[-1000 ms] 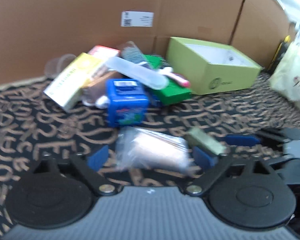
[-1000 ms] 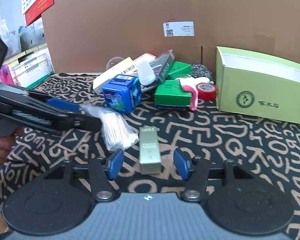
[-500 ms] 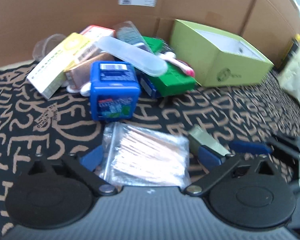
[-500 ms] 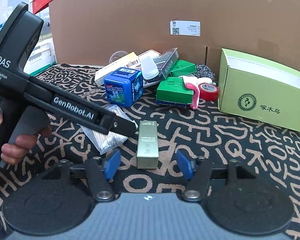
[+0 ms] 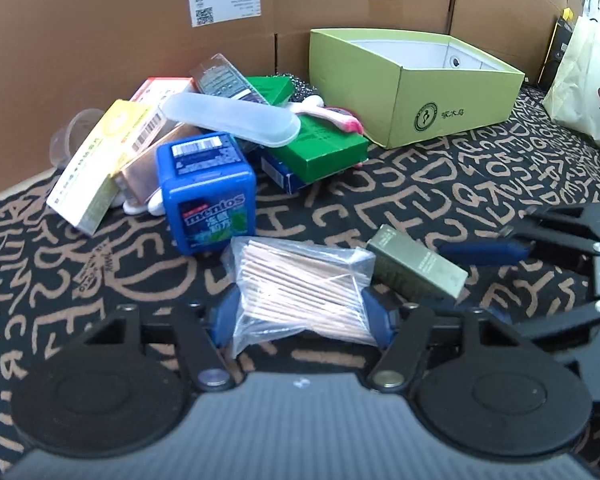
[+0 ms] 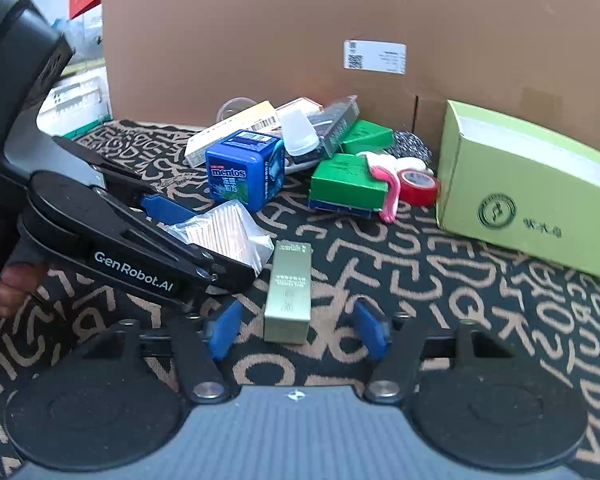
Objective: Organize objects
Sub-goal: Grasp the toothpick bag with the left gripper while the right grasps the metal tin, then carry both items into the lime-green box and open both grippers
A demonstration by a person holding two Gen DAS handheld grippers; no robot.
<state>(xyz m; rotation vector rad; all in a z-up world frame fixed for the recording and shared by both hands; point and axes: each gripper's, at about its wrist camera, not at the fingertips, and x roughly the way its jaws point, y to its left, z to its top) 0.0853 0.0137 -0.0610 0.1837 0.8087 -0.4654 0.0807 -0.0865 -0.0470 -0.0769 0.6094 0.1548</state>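
Clear bag of wooden sticks (image 5: 300, 292)

left gripper (image 5: 302, 314) moved in over bag of sticks (image 5: 300, 288), jaws closing, pads now at bag's sides | right gripper (image 6: 295, 326) narrowed around olive box (image 6: 289, 292), closing, pads not yet touching

The green box (image 6: 532, 200) ran off the frame's three-o'clock edge; the left gripper (image 6: 203, 236) hid half the toothpick bag (image 6: 227, 232); shipping label (image 5: 223, 10) print was unreadable.
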